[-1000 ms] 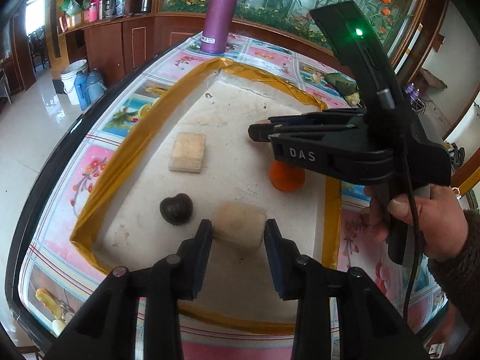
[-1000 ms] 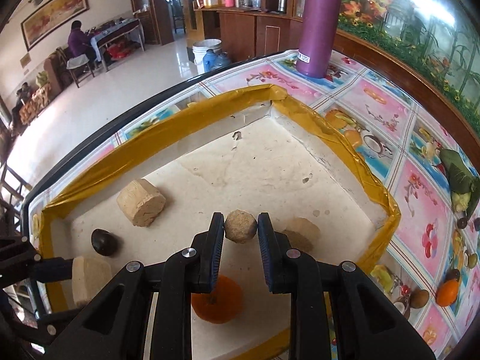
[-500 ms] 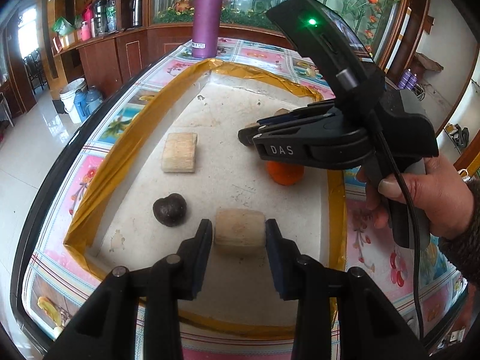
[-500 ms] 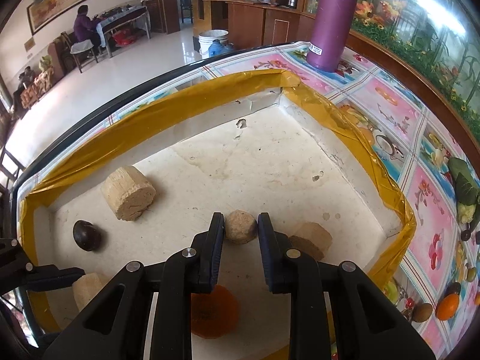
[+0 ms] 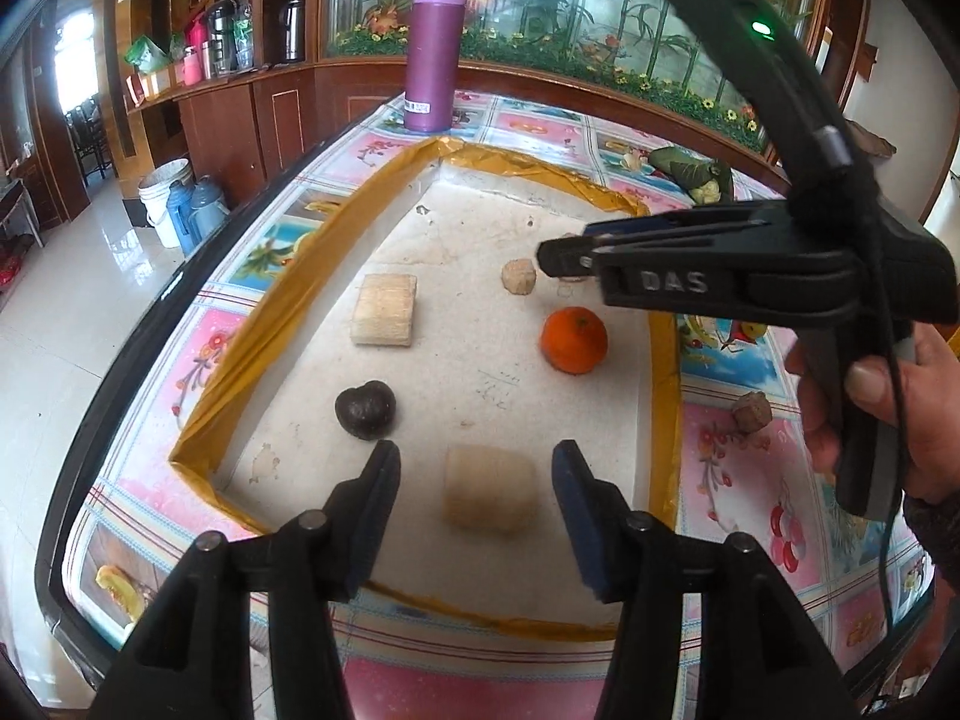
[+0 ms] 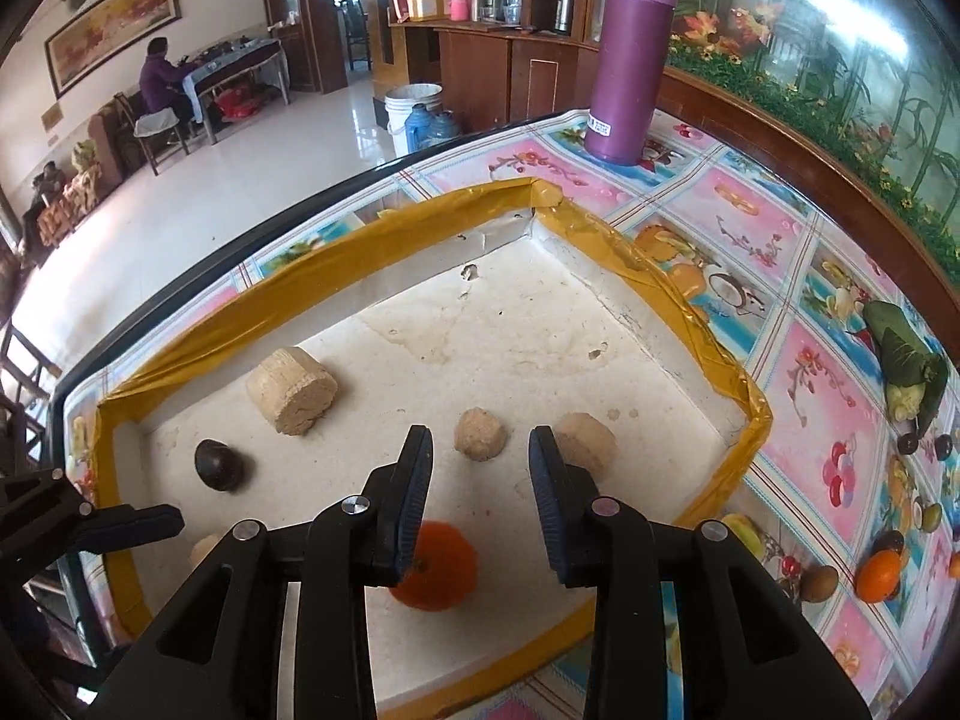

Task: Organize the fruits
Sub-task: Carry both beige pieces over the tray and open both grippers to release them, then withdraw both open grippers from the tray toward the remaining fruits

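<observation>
Both jaws just opened: left hand-held gripper released around tan cylinder, right hand-held gripper released near small tan ball (both lying in the tray).

Both wrist views are bright with soft, even daylight. In the left view a window at the far left blows out to white and throws a pale sheen across the tiled floor; the right view shows the same glossy glare on the floor. Glare also whitens the glass panel behind the table. Shadows in the tray are faint and short. The fisheye lens bends the table edge into a curve, and the picture corners go black. The tan block nearest the left camera looks smeared and soft, while distant furniture stays fairly sharp.
</observation>
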{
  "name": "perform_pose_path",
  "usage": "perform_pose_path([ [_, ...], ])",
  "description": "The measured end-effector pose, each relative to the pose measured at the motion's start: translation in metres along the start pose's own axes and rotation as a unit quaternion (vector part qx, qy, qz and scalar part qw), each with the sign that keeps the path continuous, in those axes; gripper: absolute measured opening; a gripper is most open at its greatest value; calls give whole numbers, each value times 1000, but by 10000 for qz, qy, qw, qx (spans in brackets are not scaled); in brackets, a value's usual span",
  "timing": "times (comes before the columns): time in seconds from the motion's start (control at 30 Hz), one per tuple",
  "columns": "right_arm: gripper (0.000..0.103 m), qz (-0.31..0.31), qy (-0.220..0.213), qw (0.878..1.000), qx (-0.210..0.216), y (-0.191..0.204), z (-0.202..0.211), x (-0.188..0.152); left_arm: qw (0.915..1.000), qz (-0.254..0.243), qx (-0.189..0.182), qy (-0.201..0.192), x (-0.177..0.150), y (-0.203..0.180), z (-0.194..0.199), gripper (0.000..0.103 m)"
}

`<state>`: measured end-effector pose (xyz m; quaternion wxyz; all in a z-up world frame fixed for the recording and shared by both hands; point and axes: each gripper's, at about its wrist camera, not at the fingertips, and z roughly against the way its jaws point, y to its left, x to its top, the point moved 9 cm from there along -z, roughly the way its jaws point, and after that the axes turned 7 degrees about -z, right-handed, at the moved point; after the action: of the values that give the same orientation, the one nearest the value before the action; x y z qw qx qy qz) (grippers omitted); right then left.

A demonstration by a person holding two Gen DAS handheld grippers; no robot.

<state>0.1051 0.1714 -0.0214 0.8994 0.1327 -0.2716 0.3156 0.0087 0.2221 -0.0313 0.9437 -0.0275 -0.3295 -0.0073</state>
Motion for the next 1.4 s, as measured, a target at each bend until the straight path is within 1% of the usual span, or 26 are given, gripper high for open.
perform_pose_path([
  [0.17, 32, -199, -95, 9998, 15, -10, 28, -15, 9998, -73, 141, -123, 3, -6, 10, 67],
  [0.37, 32, -489, -143, 9986, -155, -38, 62, -46, 9991, -244, 240, -249, 9, -26, 19, 76],
  [0.73, 33, -1222, -45, 9909, -563, -107, 109, -127, 9963, -767, 96, -381, 22, -90, 25, 83],
  [0.83, 33, -1473, -37, 9871, -630, -125, 120, -147, 9955, -863, -27, -387, 22, -111, 25, 90],
  [0.93, 33, -1672, -13, 9834, -705, -143, 128, -166, 9948, -958, -138, -310, 21, -132, 21, 95],
  [1.0, 34, -1777, -3, 9810, -778, -156, 133, -177, 9945, -1009, -197, -197, 19, -144, 16, 96],
  [1.2, 42, -2049, -32, 9748, -878, -187, 142, -200, 9920, -1243, -233, 58, 11, -169, 4, 96],
  [1.4, 43, -2216, -57, 9721, -766, -202, 141, -208, 9924, -1097, -544, 133, 22, -182, -16, 96],
])
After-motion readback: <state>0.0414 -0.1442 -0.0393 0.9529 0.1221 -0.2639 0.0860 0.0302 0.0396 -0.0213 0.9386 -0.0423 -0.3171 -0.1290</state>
